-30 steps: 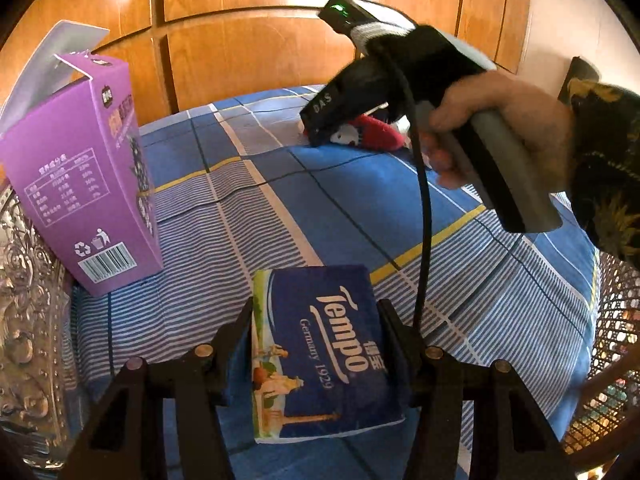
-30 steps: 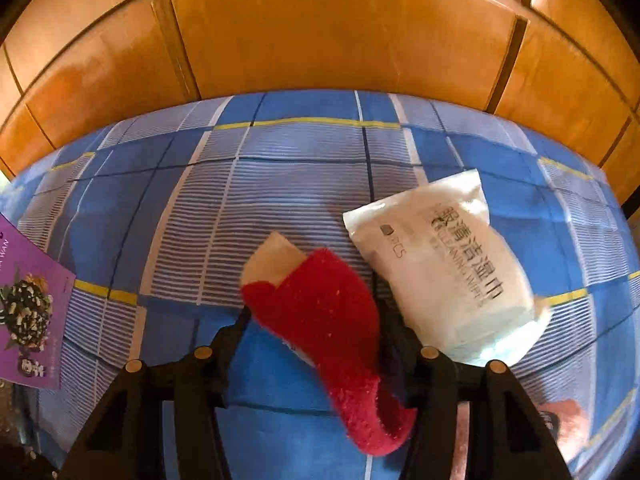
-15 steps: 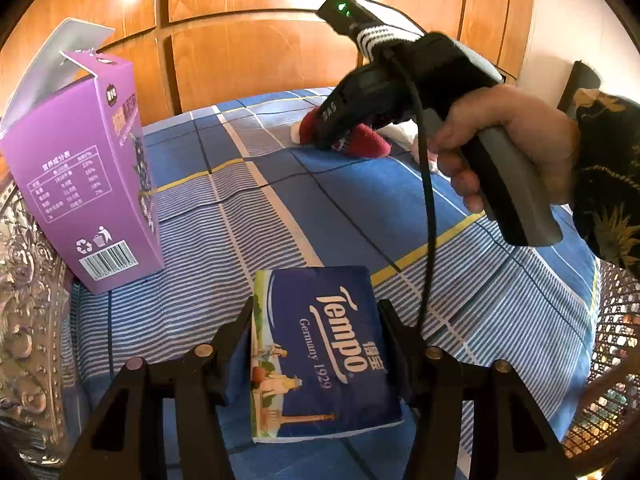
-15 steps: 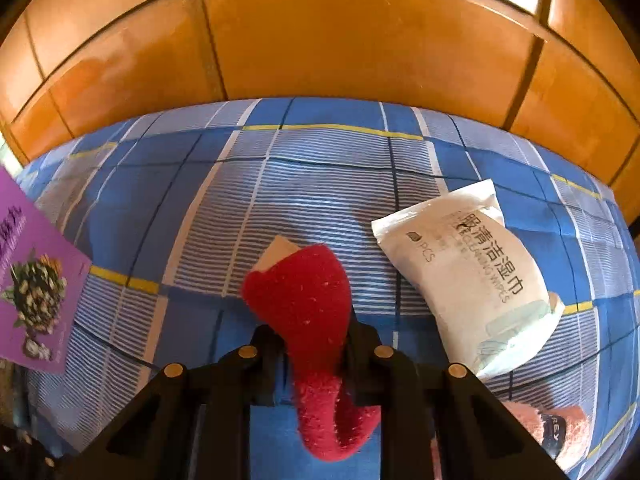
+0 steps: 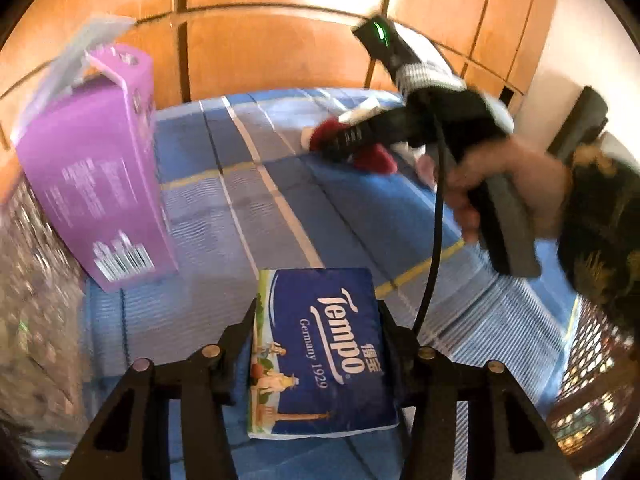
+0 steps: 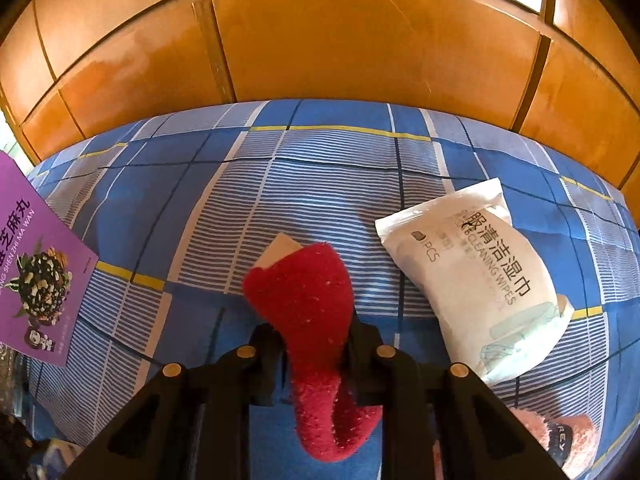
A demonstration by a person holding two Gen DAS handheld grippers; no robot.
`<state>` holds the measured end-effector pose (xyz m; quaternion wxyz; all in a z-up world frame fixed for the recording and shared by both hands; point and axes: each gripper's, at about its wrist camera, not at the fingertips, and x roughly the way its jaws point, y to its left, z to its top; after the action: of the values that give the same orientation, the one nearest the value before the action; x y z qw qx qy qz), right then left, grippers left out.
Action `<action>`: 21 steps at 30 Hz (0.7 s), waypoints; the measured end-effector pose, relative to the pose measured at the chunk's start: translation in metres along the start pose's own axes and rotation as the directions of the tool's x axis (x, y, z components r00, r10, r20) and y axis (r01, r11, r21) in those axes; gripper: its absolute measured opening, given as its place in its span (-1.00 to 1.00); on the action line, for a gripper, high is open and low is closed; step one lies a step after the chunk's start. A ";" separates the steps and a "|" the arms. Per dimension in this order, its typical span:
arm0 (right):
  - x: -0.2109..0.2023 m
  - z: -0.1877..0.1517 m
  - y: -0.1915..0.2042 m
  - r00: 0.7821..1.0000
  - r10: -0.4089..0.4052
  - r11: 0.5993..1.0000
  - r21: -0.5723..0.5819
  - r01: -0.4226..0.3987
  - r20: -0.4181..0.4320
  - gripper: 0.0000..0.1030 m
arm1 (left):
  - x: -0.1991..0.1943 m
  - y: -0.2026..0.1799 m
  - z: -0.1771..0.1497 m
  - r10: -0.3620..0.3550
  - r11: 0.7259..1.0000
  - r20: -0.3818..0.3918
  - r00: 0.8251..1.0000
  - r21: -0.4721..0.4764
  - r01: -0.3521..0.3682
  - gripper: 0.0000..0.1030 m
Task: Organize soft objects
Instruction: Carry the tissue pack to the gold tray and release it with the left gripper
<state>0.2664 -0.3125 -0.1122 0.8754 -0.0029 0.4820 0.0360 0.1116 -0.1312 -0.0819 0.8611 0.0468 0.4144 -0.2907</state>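
My left gripper [image 5: 316,344] has its fingers closed against both sides of the dark blue Tempo tissue pack [image 5: 320,352], a soft plastic-wrapped block. I can't tell if the pack is lifted or resting on the blue plaid bedsheet [image 5: 224,208].

My right gripper [image 6: 316,340] is pinched on the fuzzy red sock [image 6: 316,320]. The sock has a white cardboard insert at its far end, and its near end droops below the fingers.

Risks as I judge them:
- Sock grip is narrow and on plush fabric. A fast swing could let it slide out, since the hanging tail adds pull.
- The drooping tail may snag or drag on the sheet if I travel low.
- The white pouch of cleaning wipes [image 6: 476,280] lies just right of the sock; a sideways move that way could shove it.
- A fluffy pink sock [image 6: 560,436] sits near the right fingers and could get clipped on descent.
- The tissue pack is squashy, so squeezing harder deforms it, while a looser hold lets it twist out.
- The tall purple cardboard snack box [image 5: 100,184] stands upright left of the tissue pack with its top flap open. A leftward sweep would tip it.
- The left view is blurred, so I can't place that side precisely.
- The two grippers are near each other, and the right one's black cable [image 5: 436,240] hangs close to the tissue pack; it may catch.
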 end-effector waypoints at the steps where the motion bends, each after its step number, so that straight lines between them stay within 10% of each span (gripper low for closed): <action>1: 0.000 0.000 -0.001 1.000 0.003 1.000 0.004 -0.003 -0.001 -0.56 | -0.004 0.000 0.006 0.000 1.000 0.007 1.000 0.000 0.000 0.01; 15: -0.001 0.001 -0.002 1.000 0.008 1.000 0.019 -0.008 -0.007 -0.56 | -0.023 0.012 0.147 0.014 0.996 0.050 0.999 -0.092 -0.010 0.01; 21: 0.000 0.001 0.002 1.000 -0.007 1.000 -0.003 0.007 0.000 -0.56 | -0.041 0.060 0.203 0.155 0.979 0.103 0.983 -0.146 -0.139 0.01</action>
<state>0.2669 -0.3101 -0.1117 0.8756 -0.0061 0.4819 0.0336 0.2635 -0.1276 0.0713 0.9036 0.0008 0.3793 -0.1990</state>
